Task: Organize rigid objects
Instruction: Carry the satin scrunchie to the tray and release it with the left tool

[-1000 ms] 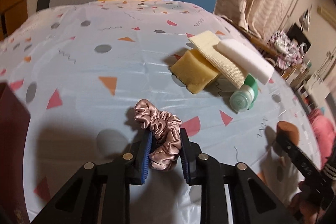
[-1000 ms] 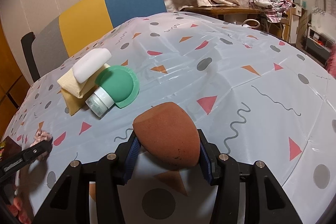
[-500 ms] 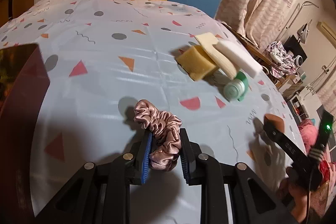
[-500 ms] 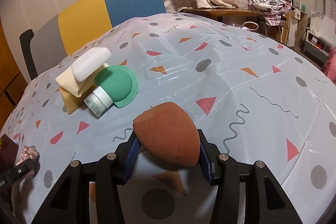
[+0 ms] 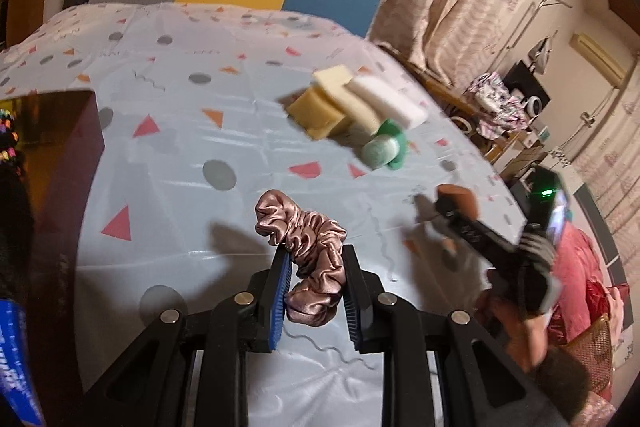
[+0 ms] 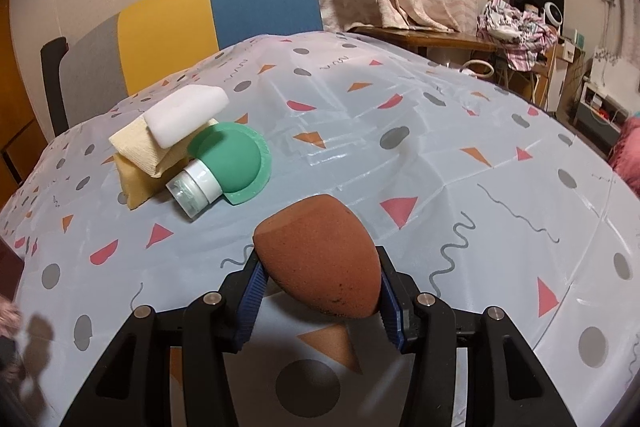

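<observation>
Left gripper [image 5: 314,289], clamped on the pink scrunchie [image 5: 310,251] above the tabletop [image 5: 180,147], had the dark red box [image 5: 52,155] off to its left, nearer than to the right gripper [image 6: 318,291] holding the sponge [image 6: 320,255].

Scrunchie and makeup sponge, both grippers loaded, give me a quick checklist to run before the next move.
1. Pink scrunchie clamped in the left gripper: ok, both pads press on it.
2. Brown makeup sponge clamped in the right gripper: ok, seated between both pads.
3. Scrunchie clear of the tablecloth: ok, its shadow falls apart from it.
4. Dark red box at the left reachable: cannot tell, only one side shows.
5. Pile of sponges and green bottle undisturbed: ok, resting together on the cloth.
6. Grippers apart from each other: ok, a wide gap shows in the left wrist view.
</observation>
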The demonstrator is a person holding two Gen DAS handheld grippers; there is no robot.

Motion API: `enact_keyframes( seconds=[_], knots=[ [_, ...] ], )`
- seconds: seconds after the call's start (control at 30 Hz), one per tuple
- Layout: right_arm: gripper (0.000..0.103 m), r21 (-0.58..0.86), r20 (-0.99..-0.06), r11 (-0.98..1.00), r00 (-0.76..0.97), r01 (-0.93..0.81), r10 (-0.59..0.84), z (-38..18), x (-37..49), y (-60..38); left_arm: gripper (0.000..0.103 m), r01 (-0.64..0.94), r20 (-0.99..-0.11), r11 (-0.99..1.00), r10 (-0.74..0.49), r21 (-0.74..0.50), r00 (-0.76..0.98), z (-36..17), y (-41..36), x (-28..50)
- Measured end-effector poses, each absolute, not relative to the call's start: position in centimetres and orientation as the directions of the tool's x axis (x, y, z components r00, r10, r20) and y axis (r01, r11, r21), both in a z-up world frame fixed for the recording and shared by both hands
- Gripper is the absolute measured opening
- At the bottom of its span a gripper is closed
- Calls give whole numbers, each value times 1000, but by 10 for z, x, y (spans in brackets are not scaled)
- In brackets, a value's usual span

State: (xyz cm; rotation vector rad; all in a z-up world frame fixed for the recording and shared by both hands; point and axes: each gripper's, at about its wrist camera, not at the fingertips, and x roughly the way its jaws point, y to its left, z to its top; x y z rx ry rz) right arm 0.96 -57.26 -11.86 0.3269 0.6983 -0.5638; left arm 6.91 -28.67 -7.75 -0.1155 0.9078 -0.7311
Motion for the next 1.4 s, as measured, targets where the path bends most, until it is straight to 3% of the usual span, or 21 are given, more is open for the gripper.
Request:
enact_keyframes(
  seconds=[0.3,0.63,1.4],
  knots=[
    [52,62,-680,811,619,582,-393,-117,13,-566,24,557,-623,751,-634,-355,458,-32,-243,46],
    [52,24,-671,822,619,569,-409,-114,15,-560,24,455,-608,816,-572,-355,551,-19,-171,49],
    [52,-75,-658,839,605,539,-448,-112,22,-541,24,88,-698,939,-308,-333,647,-68,-26,81]
  ],
)
